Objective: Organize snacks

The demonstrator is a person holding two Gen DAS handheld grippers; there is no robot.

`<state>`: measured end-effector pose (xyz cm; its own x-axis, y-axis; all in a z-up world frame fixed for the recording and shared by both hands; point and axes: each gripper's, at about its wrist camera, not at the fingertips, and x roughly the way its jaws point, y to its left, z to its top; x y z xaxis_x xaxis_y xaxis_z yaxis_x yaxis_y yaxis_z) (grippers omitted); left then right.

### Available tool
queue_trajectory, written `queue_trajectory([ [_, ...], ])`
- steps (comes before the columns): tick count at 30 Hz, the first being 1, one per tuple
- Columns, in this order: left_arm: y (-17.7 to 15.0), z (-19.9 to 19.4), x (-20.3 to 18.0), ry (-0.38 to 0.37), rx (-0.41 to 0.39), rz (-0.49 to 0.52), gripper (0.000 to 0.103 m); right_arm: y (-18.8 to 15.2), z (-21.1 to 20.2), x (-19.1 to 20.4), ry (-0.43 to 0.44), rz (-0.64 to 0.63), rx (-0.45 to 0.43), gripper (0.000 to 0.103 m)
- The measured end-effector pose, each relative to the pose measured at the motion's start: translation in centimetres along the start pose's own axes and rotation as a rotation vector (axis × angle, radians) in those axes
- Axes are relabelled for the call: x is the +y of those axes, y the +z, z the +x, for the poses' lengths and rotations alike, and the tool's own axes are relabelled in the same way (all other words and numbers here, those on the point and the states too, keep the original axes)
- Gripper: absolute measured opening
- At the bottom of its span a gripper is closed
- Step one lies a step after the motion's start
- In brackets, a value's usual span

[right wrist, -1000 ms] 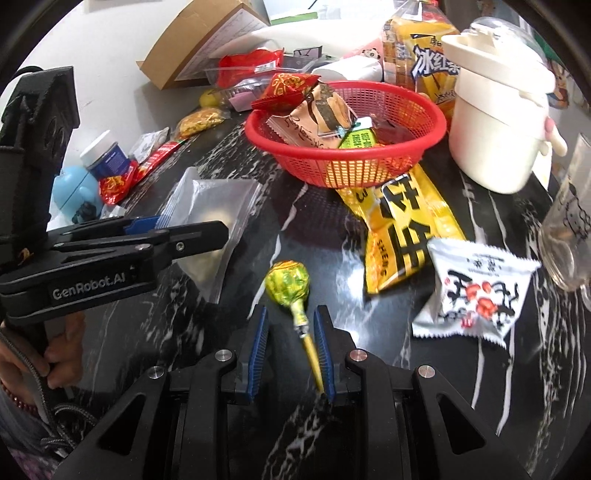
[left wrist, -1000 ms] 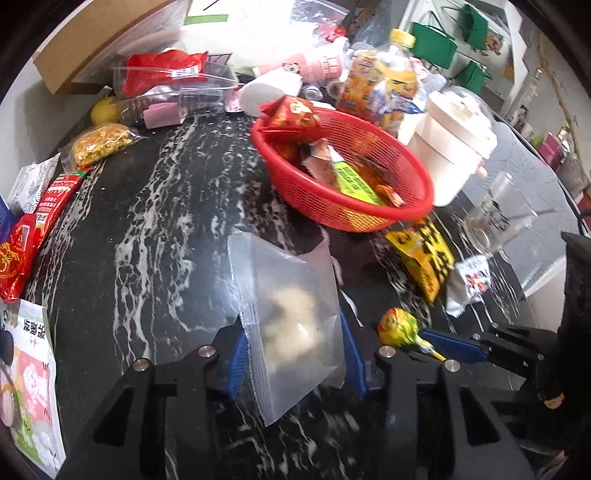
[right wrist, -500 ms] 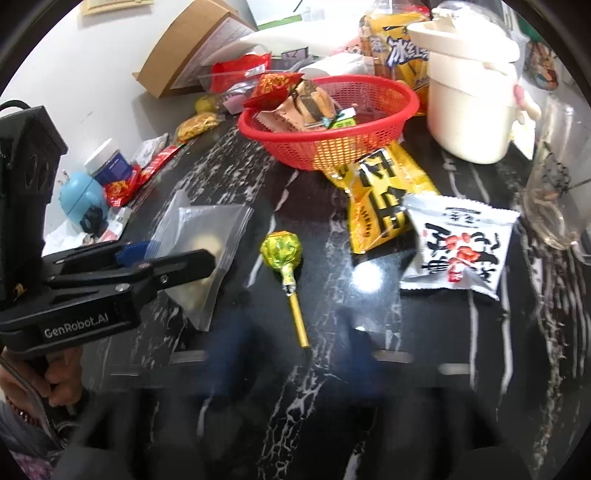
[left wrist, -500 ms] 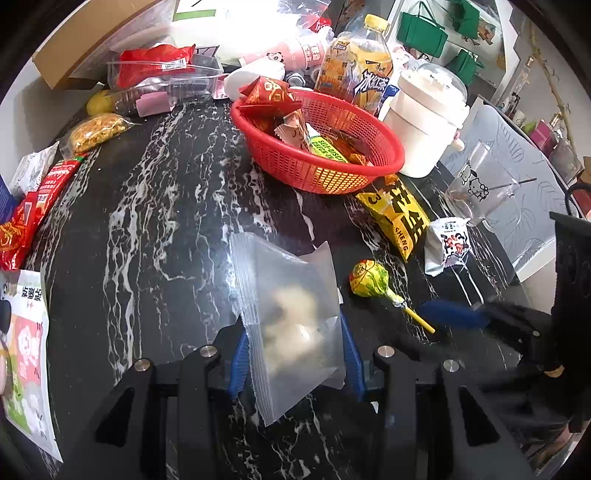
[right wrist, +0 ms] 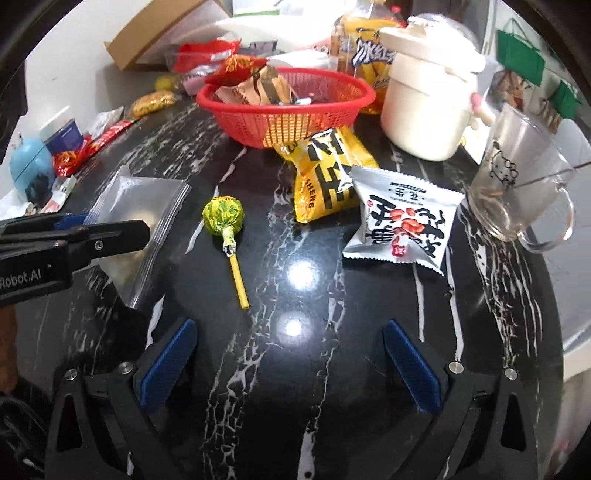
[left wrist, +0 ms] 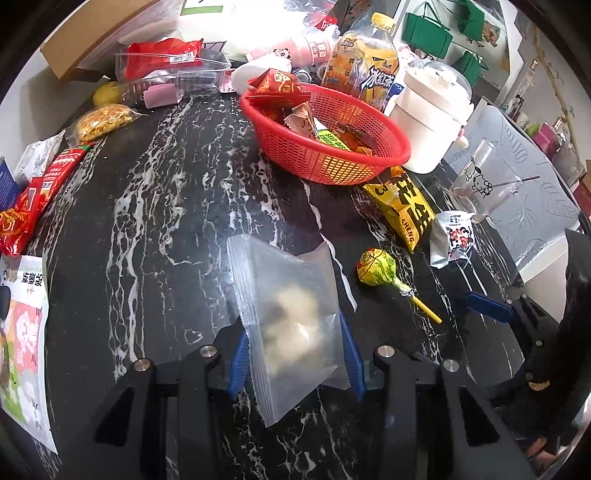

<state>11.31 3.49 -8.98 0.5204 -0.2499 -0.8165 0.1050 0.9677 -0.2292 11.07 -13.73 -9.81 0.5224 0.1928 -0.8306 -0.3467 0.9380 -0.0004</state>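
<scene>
Black marble veined with white forms the table (right wrist: 295,369), crowded along its far edge with a cardboard box (right wrist: 147,40), a cream lidded pot (right wrist: 424,107), a bottled drink (left wrist: 365,62) and a clear glass mug (right wrist: 517,192), with green bags (left wrist: 428,29) hanging on the pale wall behind. A red basket (left wrist: 332,162) at the centre already holds several wrapped snacks. Just in front of it lie a yellow packet (right wrist: 325,177) and a silver peanut packet (right wrist: 402,218), the two touching. The left gripper (left wrist: 295,354) is clamped on a clear zip bag (left wrist: 291,314) with pale contents, its blue pads pressing both sides and the bag raised above the marble. The right gripper (right wrist: 291,373) has nothing between its blue pads (right wrist: 166,369); its jaws are opening wide over bare stone. A green-wrapped lollipop (right wrist: 223,218) lies flat on the table beyond that gripper's left pad, its yellow stick pointing back toward it, clear of both pads.
</scene>
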Motion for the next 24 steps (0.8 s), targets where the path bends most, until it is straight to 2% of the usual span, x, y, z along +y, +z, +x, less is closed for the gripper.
queue_trajectory([
  [2,-0.1,0.0,0.0,0.002,-0.001,0.001,0.042,-0.4,-0.2,0.0,-0.009,0.007,-0.010,0.103],
  [7,-0.1,-0.1,0.0,0.000,-0.001,-0.002,0.042,0.0,-0.2,-0.8,-0.037,0.053,0.050,0.101],
  [10,-0.4,-0.4,0.2,0.008,-0.003,-0.009,0.042,0.3,-0.8,-1.4,-0.048,0.081,0.026,0.073],
  [11,-0.5,-0.5,0.3,0.015,-0.006,-0.012,0.042,0.4,-0.9,-1.6,-0.031,0.084,0.026,0.068],
  [15,-0.7,-0.9,0.9,0.038,-0.021,-0.031,0.042,1.2,-1.3,-1.6,0.072,0.099,0.019,0.068],
  [19,-0.6,-1.4,1.3,0.049,-0.038,-0.039,0.042,2.5,-1.2,0.1,0.135,0.043,-0.004,0.068],
  [21,-0.5,-1.4,1.6,0.058,-0.045,-0.040,0.042,3.2,-0.9,0.9,0.144,0.005,-0.013,0.064],
  [23,-0.3,-1.4,1.9,0.059,-0.046,-0.047,0.042,3.9,-0.2,1.7,0.152,-0.014,-0.006,0.052],
  [24,-0.3,-1.4,2.0,0.060,-0.047,-0.051,0.042,4.3,0.2,1.9,0.167,-0.018,0.000,0.050],
])
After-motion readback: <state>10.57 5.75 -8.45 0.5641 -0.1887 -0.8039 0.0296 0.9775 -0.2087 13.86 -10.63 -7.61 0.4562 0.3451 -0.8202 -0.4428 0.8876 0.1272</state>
